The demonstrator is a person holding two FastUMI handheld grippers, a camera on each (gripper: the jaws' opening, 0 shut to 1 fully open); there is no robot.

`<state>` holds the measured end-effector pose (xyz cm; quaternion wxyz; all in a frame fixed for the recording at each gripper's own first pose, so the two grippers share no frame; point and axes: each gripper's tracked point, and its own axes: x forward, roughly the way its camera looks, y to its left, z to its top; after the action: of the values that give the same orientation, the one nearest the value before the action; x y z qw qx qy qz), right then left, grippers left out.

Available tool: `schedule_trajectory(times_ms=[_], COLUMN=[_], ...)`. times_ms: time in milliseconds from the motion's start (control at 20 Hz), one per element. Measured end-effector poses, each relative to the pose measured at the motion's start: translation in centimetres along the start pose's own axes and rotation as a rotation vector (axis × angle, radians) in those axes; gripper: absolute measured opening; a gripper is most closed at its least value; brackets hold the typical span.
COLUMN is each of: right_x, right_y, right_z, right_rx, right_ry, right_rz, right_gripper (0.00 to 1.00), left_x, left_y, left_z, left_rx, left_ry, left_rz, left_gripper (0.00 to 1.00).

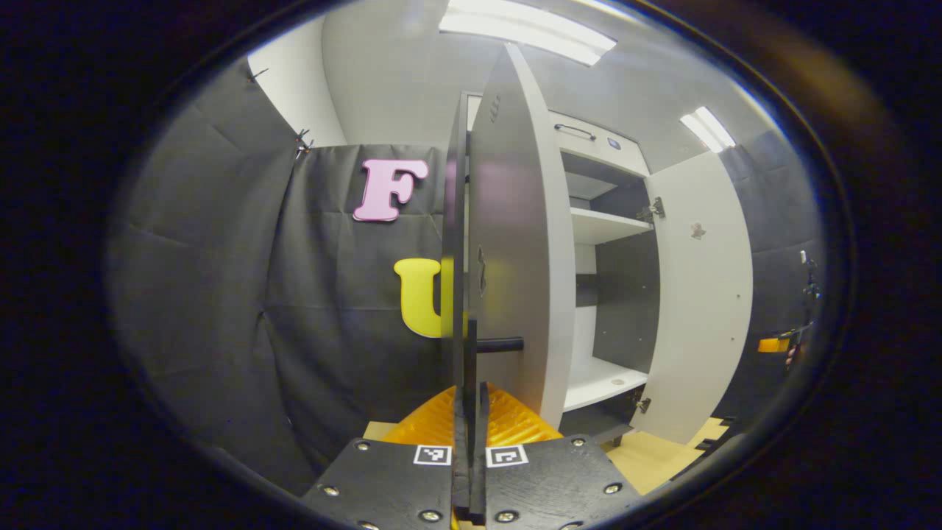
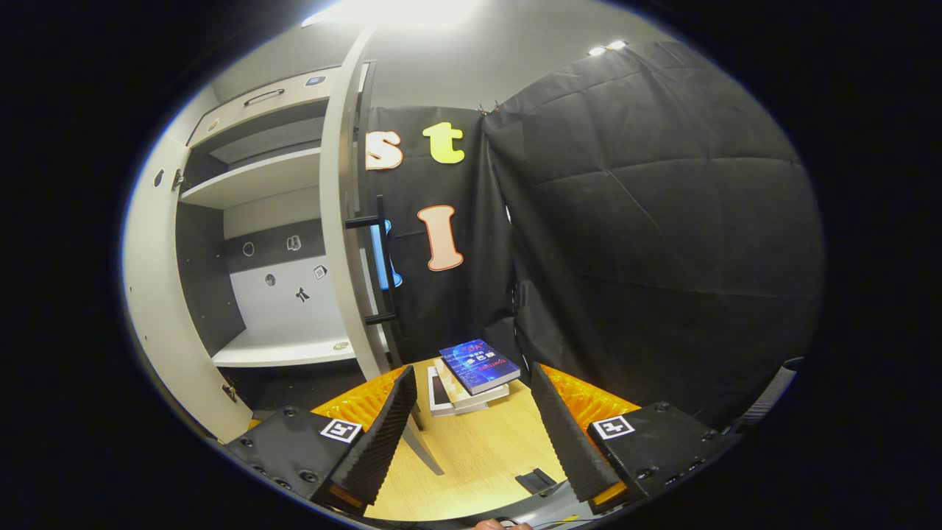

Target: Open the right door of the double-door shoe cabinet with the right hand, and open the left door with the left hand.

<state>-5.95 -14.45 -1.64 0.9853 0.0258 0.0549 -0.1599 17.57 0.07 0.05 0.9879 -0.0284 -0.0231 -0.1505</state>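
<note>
In the left gripper view, the left hand-held gripper [image 1: 471,412] sits at bottom centre with its 2 fingers [image 1: 482,442] drawn together on the thin vertical bar of the left door's handle [image 1: 471,353], clamped on it. A short black post of that handle [image 1: 500,344] runs to the right into the left door [image 1: 515,243]. That door stands edge-on through the middle of the frame, swung well out from the cabinet [image 1: 603,243]. To its right the cabinet interior shows white shelves [image 1: 607,224] against dark back panels, with a drawer front and small handle [image 1: 574,131] at the top. Farther right, the right door [image 1: 699,294] also stands open, its white inner face turned to the camera, hinges on its left edge.

In the right gripper view, the right hand-held gripper [image 2: 471,419] is at the bottom with its fingers [image 2: 383,430] spread wide apart, holding nothing. Between them, farther off, a stack of books [image 2: 475,372] lies on the wooden floor [image 2: 478,456]. Up and left of the books the right door [image 2: 342,221] stands edge-on, open, its black bar handle [image 2: 381,258] on the right side of it, apart from the fingers. Left of it are the open shelves [image 2: 257,177], and at far left the left door [image 2: 151,294], open as well.
</note>
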Motion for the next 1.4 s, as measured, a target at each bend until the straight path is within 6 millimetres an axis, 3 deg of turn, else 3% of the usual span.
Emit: schedule_trajectory(times_ms=[50, 400, 600, 700, 950, 1050, 1300, 1400], right_x=[-0.4, 0.1, 0.7, 0.3, -0.3, -0.7, -1.2, -1.4], right_y=[0.5, 3.0, 4.2, 4.0, 4.8, 5.5, 6.2, 6.2], right_z=[0.0, 2.3, 3.0, 3.5, 5.3, 5.2, 5.1, 4.7], right_rx=[-0.009, -0.054, -0.031, -0.042, -0.025, -0.015, -0.037, -0.05], right_ry=[0.001, -0.121, -0.121, -0.12, -0.113, -0.097, -0.105, -0.103], right_rz=[0.007, 0.095, 0.194, 0.235, 0.338, 0.391, 0.492, 0.52], right_gripper=[0.98, 0.98, 0.98, 0.98, 0.98, 0.98, 0.92, 0.97], left_x=[-0.4, -4.2, -5.4, -6.0, -7.2, -7.5, -9.1, -10.1], left_y=[0.1, -0.5, -3.9, -5.6, -8.9, -10.9, -13.7, -14.6], left_z=[0.4, 4.9, 5.8, 6.3, 5.9, 5.5, 3.6, 2.2], left_rx=[-0.029, -0.052, -0.044, -0.034, 0.017, 0.034, 0.032, 0.027], left_ry=[-0.004, -0.072, -0.085, -0.12, -0.139, -0.134, -0.104, -0.087], left_rz=[0.018, 0.102, 0.143, 0.168, 0.243, 0.25, 0.31, 0.347], left_gripper=[0.02, 0.0, 0.0, 0.12, 0.95, 0.94, 0.94, 0.94])
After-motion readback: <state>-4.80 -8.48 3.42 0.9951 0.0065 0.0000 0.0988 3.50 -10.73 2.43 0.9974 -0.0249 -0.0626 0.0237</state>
